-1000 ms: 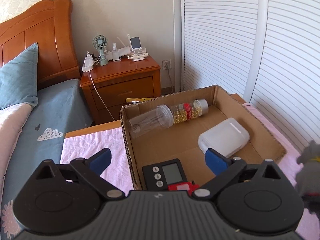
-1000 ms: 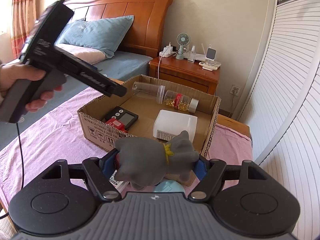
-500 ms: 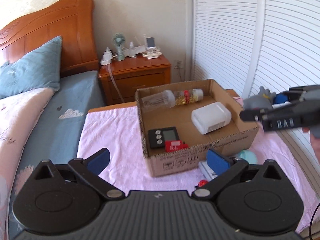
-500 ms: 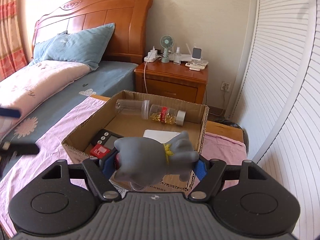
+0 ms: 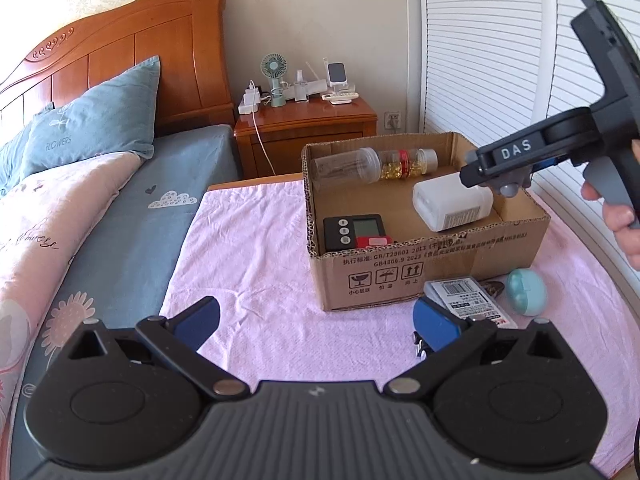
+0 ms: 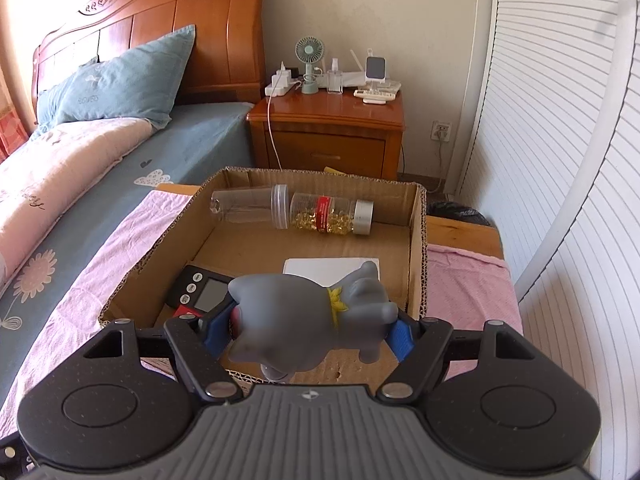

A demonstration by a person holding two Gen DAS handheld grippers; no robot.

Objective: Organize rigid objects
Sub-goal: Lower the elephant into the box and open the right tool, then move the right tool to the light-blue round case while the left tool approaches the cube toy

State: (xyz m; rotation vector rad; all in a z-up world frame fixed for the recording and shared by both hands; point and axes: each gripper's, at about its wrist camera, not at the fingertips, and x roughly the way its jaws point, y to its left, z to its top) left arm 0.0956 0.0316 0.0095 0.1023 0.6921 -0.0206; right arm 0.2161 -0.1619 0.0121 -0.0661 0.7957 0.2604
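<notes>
A cardboard box [image 5: 440, 276] stands on the pink-covered table. Inside lie a clear bottle [image 5: 344, 164], a capsule jar [image 5: 404, 162], a white plastic container [image 5: 452, 204] and a black timer [image 5: 354, 230]. My right gripper [image 6: 308, 330] is shut on a grey toy animal [image 6: 304, 320] and holds it above the box's near right part [image 6: 418, 248]; it also shows in the left wrist view [image 5: 500, 184] over the box. My left gripper [image 5: 316, 322] is open and empty, low over the cloth in front of the box.
In front of the box lie a labelled white packet [image 5: 464, 296] and a teal egg-shaped object [image 5: 526, 292]. A bed [image 5: 100, 200] runs along the left. A wooden nightstand [image 5: 308, 132] with a fan and chargers stands behind. Slatted doors [image 5: 500, 48] line the right.
My left gripper has pulled back from over the box to the cloth in front of it. My right gripper has carried the grey toy forward over the box.
</notes>
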